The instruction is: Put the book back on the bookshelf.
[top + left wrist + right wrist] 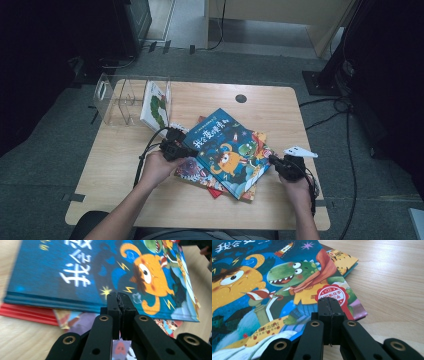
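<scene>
Several picture books lie stacked near the middle of the table [280, 105], and the top one is a blue book [227, 150] showing an orange monster, a green dinosaur in a red scarf and white Chinese lettering. It sits slanted on the pile, with a red book [27, 312] and others with colourful covers poking out from under it. At the far left of the table stands a clear plastic rack [117, 100] with dividers; one book with a green caterpillar cover [156, 106] stands upright in its right-hand slot, and the other slots look bare.

The left claw [186, 147] is at the blue book's left edge, its jaws pressed together with nothing between them, tips right at the cover's spine side. The right claw [274, 161] is at the book's right edge, jaws likewise closed on nothing, tips just above the cover near the red seal. Both hands come in from the near side.
</scene>
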